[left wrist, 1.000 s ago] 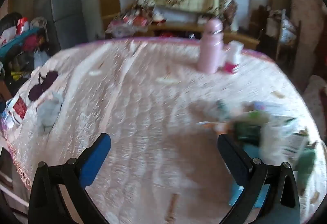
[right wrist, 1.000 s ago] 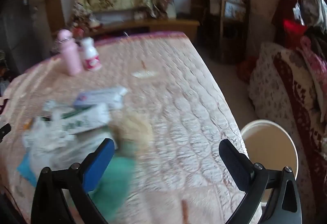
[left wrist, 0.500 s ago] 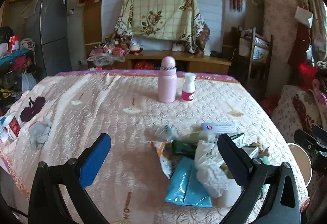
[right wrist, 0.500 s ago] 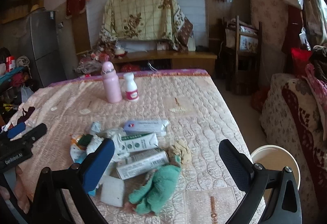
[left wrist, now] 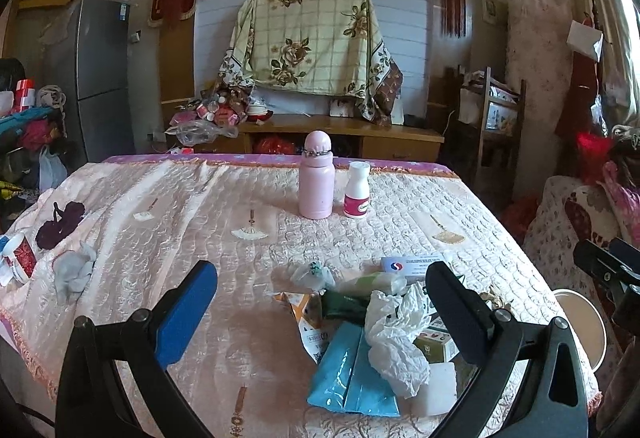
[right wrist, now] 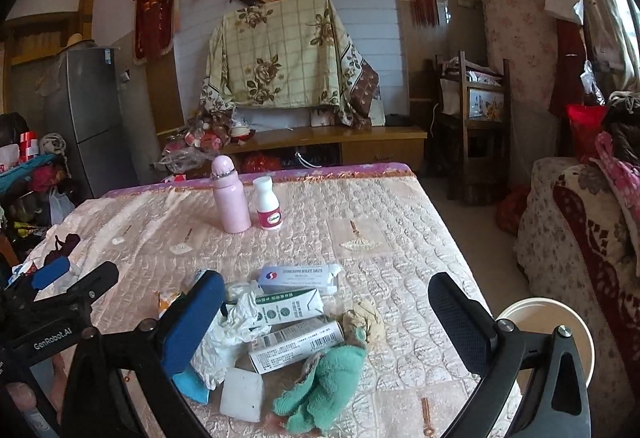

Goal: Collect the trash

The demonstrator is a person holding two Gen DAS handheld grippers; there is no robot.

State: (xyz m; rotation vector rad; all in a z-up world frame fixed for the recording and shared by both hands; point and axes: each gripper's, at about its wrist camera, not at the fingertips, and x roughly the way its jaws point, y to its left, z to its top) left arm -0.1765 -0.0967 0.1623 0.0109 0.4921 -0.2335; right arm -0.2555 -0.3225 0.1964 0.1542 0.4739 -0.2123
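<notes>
both cameras sit higher and steadier than a second ago, when the trash was a blur; it now reads sharp, and the views barely differ from half a second back. left gripper [left wrist: 320, 302] hangs over the near part of the quilted surface [left wrist: 180, 206] with its fingers spread wide and nothing between them. right gripper [right wrist: 326, 312] is likewise wide open and empty, over the right side of the pile.

trash lies heaped near the front right of the surface: a crumpled white paper [left wrist: 394, 334] rests on a blue packet [left wrist: 348, 378], with an orange-and-white wrapper [left wrist: 306, 312] just left of it and a dark green wrapper [left wrist: 344, 306] between them. three cartons lie side by side behind that: a blue-and-white box [right wrist: 298, 276], a green-and-white carton [right wrist: 290, 308] and a barcode carton [right wrist: 296, 344]. a teal cloth [right wrist: 324, 382] touches the barcode carton's end, and a beige wad [right wrist: 366, 322], possibly tissue, sits just beside it. a white square block [right wrist: 242, 394] lies at the front.

a pink bottle [left wrist: 316, 178] and a small white bottle [left wrist: 357, 190] stand upright side by side farther back. a round white bin [right wrist: 548, 330] sits off the right edge, below.
</notes>
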